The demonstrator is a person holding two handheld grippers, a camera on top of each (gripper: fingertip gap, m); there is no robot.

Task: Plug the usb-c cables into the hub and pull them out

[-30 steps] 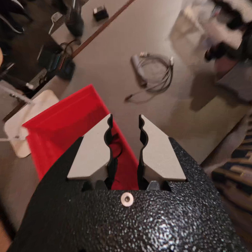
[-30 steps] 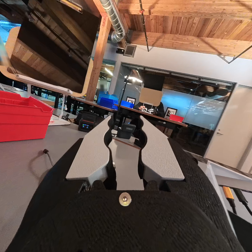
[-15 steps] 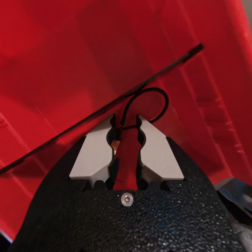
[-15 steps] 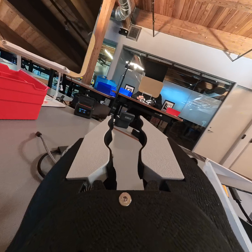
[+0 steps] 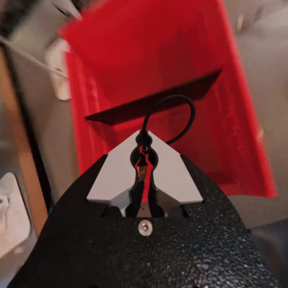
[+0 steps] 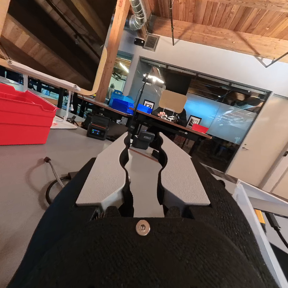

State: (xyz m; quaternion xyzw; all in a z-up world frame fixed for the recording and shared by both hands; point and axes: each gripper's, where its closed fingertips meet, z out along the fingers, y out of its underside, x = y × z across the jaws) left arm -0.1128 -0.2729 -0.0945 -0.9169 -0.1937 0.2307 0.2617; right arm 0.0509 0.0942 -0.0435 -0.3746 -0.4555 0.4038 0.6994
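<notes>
My left gripper is shut on a thin black usb-c cable, above a red bin. The cable loops up out of the fingertips and curves back down to the right; its metal plug sits between the fingers. A straight black length of cable, blurred, lies across the bin's inside. My right gripper is open and empty, low over the grey table. A braided cable with a dark connector end lies on the table at its left, and a dark flat piece next to it is mostly hidden.
The red bin stands at the table's left in the right wrist view. A white lamp base, a small black device with a lit screen and a black box sit farther back. A white frame runs along the right.
My left gripper has closed on the black cable inside the red bin and lifted back, so the bin's rim and table show again. My right gripper has dipped slightly and stays open.
</notes>
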